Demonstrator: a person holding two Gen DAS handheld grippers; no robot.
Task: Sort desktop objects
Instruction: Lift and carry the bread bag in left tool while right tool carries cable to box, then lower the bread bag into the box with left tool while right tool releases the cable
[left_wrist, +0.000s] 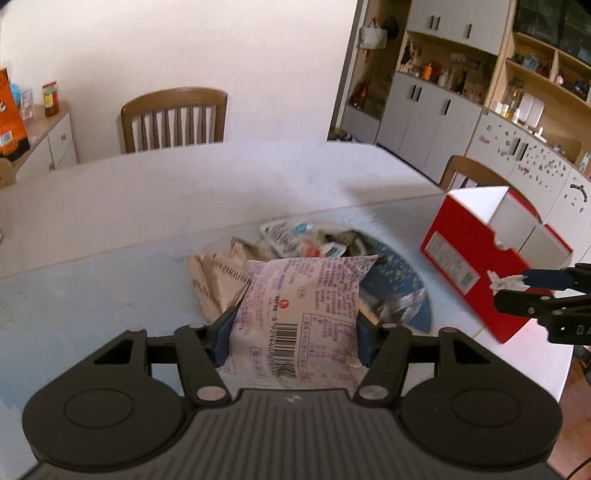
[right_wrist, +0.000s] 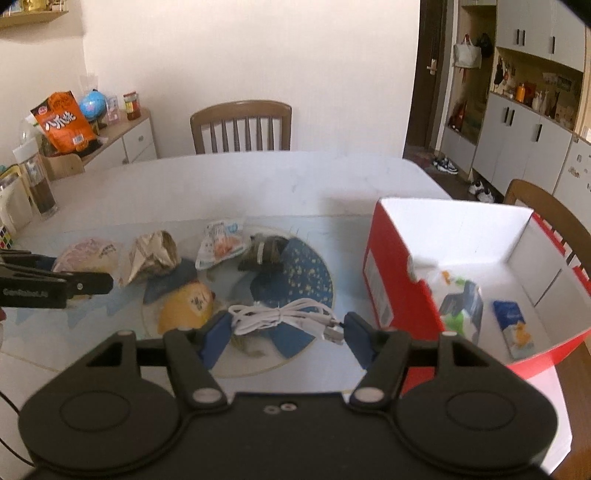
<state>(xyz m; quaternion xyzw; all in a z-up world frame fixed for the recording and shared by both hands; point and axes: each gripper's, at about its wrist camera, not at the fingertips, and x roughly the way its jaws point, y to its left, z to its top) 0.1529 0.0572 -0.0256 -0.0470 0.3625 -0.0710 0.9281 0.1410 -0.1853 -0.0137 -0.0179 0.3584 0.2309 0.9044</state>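
Note:
My left gripper (left_wrist: 293, 332) is shut on a pink-and-white snack packet (left_wrist: 299, 317) with a barcode, held above the table; it also shows at the left in the right wrist view (right_wrist: 86, 254). My right gripper (right_wrist: 284, 328) is shut on a coiled white USB cable (right_wrist: 280, 315), held above a blue round mat (right_wrist: 295, 280). In the left wrist view the right gripper (left_wrist: 517, 286) appears at the right edge beside the red box (left_wrist: 476, 258). The red box (right_wrist: 391, 280) is open and holds small packets (right_wrist: 461, 306).
On the table lie a crumpled tan wrapper (right_wrist: 151, 256), a white-blue sachet (right_wrist: 221, 243), a dark wrapped item (right_wrist: 266, 251) and a yellow round item (right_wrist: 188, 306). Wooden chairs (right_wrist: 242, 127) stand at the far side and the right. A sideboard (right_wrist: 122, 144) holds bags and jars.

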